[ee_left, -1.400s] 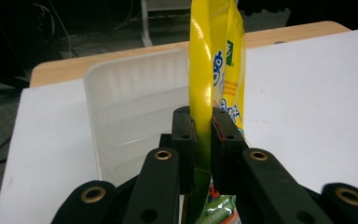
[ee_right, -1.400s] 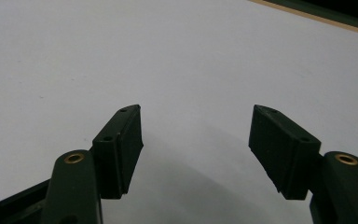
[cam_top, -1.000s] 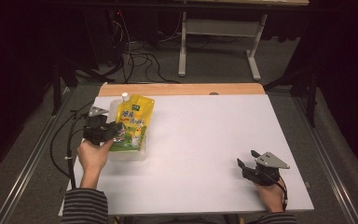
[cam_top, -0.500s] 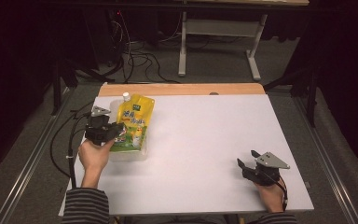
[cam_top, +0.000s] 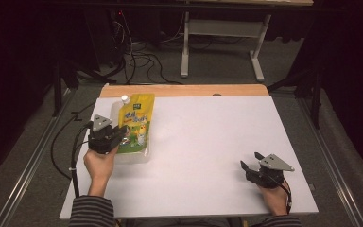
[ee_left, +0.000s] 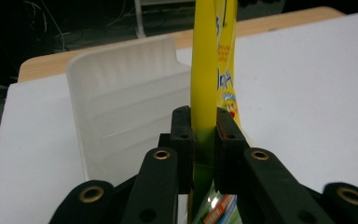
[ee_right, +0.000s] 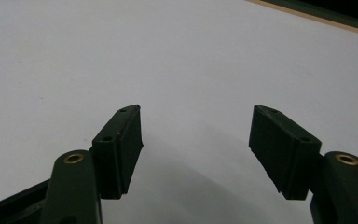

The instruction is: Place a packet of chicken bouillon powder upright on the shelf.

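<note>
Left tongs pinch yellow pouch, white tray just beside.

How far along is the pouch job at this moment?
Done: the left gripper has its jaws clamped on the yellow spouted pouch. In hand: the pouch is held upright beside or in the translucent white bin; which, I cannot tell. Left: letting go of it. The right gripper sits open over the white table.

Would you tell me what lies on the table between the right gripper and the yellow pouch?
Nothing: in the high view, bare white table runs from the open right gripper to the pouch pinched in the left gripper.
</note>
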Demonstrator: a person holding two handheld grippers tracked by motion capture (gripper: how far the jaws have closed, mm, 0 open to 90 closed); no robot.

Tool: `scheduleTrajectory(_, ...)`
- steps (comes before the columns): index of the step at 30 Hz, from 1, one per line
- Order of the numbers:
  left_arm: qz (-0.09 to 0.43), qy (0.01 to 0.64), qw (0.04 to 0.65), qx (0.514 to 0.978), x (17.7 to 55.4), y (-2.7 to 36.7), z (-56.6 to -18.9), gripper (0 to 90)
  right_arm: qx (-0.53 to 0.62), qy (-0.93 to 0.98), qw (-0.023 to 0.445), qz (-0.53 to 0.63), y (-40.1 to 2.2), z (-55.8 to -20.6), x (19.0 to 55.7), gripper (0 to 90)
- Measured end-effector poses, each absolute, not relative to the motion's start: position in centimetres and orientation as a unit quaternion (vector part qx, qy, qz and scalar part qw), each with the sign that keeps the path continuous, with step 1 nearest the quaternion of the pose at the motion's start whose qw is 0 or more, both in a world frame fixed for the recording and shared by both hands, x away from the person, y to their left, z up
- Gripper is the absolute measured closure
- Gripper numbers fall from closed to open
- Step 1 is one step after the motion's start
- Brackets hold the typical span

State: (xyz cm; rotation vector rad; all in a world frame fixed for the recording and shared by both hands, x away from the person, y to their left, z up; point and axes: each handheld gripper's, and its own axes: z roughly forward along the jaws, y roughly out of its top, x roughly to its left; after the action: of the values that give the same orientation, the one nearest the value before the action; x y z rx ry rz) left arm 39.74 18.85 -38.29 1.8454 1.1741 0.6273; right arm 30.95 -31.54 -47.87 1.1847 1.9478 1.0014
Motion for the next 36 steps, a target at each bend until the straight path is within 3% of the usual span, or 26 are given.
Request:
scheduleTrajectory(15, 0.189, 0.480, 0.388, 0.764, 39.3, 19.9, -37.8, 79.9, 0.450, 0.744, 0.322, 0.375, -31.5, -47.9, 31.0, 35.1)
scheduleTrajectory(29, 0.200, 0.480, 0.396, 0.757, 37.8, 20.6, -39.1, 79.3, 0.451, 0.744, 0.320, 0.374, -31.4, -47.9, 31.0, 35.2)
scheduleTrajectory(36, 0.223, 0.468, 0.396, 0.757, 36.8, 20.5, -39.9, 86.9, 0.451, 0.745, 0.320, 0.373, -31.4, -47.9, 31.0, 35.1)
